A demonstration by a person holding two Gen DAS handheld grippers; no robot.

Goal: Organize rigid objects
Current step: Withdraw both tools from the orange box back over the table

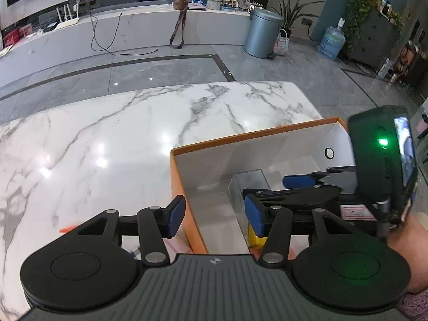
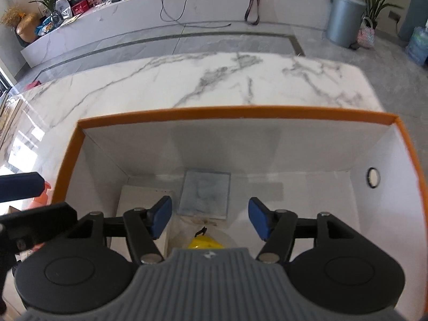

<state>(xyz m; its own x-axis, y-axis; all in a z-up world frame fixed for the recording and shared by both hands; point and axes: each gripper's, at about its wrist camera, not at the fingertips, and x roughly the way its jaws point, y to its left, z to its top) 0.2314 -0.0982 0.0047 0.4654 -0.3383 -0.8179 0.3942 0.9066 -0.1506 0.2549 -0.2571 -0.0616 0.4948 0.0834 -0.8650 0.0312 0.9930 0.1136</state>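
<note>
An orange-rimmed white box (image 2: 235, 113) stands on the marble table (image 2: 187, 80); it also shows in the left wrist view (image 1: 240, 136). Inside lie a grey-blue flat slab (image 2: 206, 195), a white flat box (image 2: 141, 195) and a yellow object (image 2: 204, 242), partly hidden. My right gripper (image 2: 210, 219) is open and empty, lowered inside the box above these things. My left gripper (image 1: 215, 218) is open and empty, straddling the box's left wall (image 1: 187, 200). The right gripper (image 1: 267, 190) shows inside the box in the left wrist view.
An orange object (image 2: 44, 196) lies on the table left of the box. Beyond the table are grey floor, a low marble ledge (image 1: 133, 26), a metal bin (image 1: 263, 33), plants and a water bottle (image 1: 331, 41).
</note>
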